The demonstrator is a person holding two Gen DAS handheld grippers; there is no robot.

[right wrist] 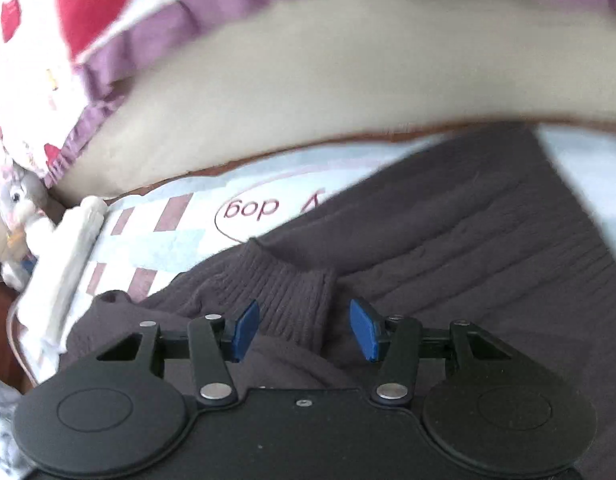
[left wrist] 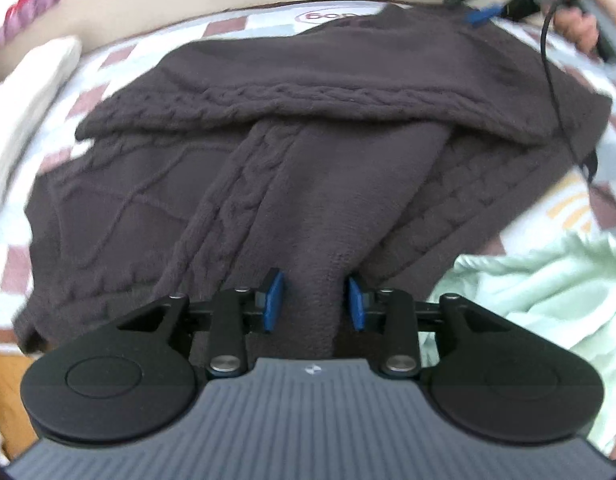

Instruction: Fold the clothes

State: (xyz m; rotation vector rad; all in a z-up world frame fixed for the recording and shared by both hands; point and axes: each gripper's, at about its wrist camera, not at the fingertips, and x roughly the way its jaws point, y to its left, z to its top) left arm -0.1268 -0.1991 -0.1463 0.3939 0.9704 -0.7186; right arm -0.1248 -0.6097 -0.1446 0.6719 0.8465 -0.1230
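A dark grey cable-knit sweater (left wrist: 308, 92) lies spread on the bed, its top part folded over and a sleeve (left wrist: 308, 208) laid down the middle. My left gripper (left wrist: 315, 302) hovers over the narrow end of that sleeve. The knit runs between the blue pads (left wrist: 274, 300) with a thin gap on each side, so the gripper is open. In the right wrist view my right gripper (right wrist: 304, 328) stands open over the sweater's ribbed cuff (right wrist: 292, 292), which lies between its pads untouched. In the left wrist view the right gripper (left wrist: 479, 14) sits at the sweater's far right corner, held by a hand (left wrist: 579, 12).
The bed has a checked sheet (left wrist: 567, 208). A mint green garment (left wrist: 547, 292) lies right of the sweater and a white folded cloth (left wrist: 28, 100) left of it. A black cable (left wrist: 551, 80) hangs across the sweater's right side. A frilled pillow (right wrist: 168, 20) and a stuffed toy (right wrist: 20, 208) sit by the beige headboard (right wrist: 308, 100).
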